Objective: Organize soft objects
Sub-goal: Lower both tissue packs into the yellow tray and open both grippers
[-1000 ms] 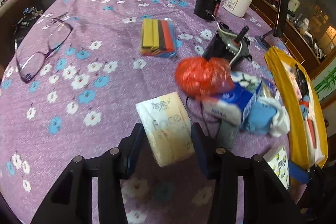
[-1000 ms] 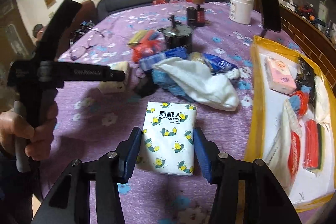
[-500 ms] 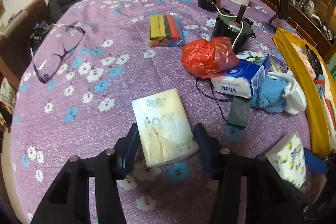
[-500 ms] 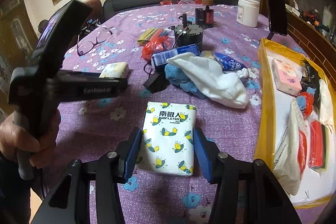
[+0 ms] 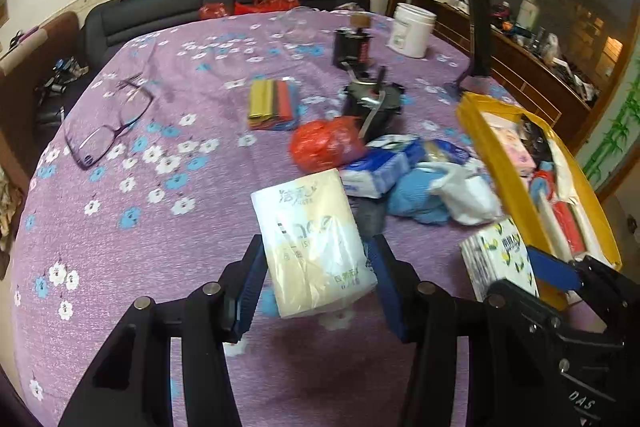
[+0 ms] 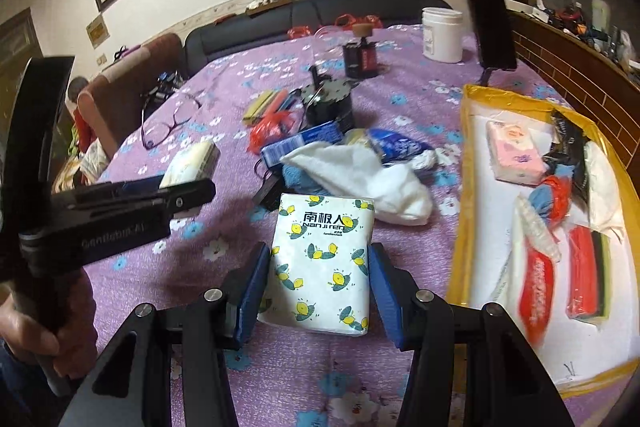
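Left wrist view: the left gripper (image 5: 316,267) sits at lower centre, its jaws part open and clamped on a cream tissue pack (image 5: 314,247) that is lifted clear of the purple cloth (image 5: 120,247). The step looks like carrying soft goods to the yellow bag (image 5: 480,131) at right; next the pack must travel right and be let go inside it.

Right wrist view: the right gripper (image 6: 320,287) at lower centre grips a lemon-print pack (image 6: 324,259) between part-open jaws. The bag (image 6: 466,187) lies just right, already holding several soft items.
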Demonstrator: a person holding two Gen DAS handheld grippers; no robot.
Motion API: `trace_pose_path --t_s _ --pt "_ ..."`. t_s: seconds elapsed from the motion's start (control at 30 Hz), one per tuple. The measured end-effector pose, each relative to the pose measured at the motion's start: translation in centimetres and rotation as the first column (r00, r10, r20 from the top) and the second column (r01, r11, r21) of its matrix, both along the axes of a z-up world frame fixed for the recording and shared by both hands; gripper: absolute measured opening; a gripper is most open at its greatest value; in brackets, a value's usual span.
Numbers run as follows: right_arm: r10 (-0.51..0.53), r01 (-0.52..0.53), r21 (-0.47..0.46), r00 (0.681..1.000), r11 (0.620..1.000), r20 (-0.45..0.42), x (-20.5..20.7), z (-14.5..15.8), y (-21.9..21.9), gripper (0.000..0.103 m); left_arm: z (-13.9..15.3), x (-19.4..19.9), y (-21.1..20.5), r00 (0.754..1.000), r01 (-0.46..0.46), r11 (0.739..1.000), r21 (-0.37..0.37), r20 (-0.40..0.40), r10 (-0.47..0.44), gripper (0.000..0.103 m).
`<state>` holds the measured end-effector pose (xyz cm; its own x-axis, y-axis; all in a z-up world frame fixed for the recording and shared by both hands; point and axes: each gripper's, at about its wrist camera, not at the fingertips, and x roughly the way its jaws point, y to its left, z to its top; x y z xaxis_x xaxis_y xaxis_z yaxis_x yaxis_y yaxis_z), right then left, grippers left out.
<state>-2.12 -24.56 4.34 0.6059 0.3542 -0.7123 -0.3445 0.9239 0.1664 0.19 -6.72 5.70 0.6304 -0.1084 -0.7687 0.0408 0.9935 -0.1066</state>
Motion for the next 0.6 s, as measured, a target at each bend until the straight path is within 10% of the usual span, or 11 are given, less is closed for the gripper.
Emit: trace_pose_path --t_s 0.6 --pt "-0.146 0.142 0.097 0.989 0.985 0.033 0.1 2.3 -7.7 0.054 2.3 -0.1 -7.5 0.989 0.145 0.989 0.031 0.029 -0.146 0.051"
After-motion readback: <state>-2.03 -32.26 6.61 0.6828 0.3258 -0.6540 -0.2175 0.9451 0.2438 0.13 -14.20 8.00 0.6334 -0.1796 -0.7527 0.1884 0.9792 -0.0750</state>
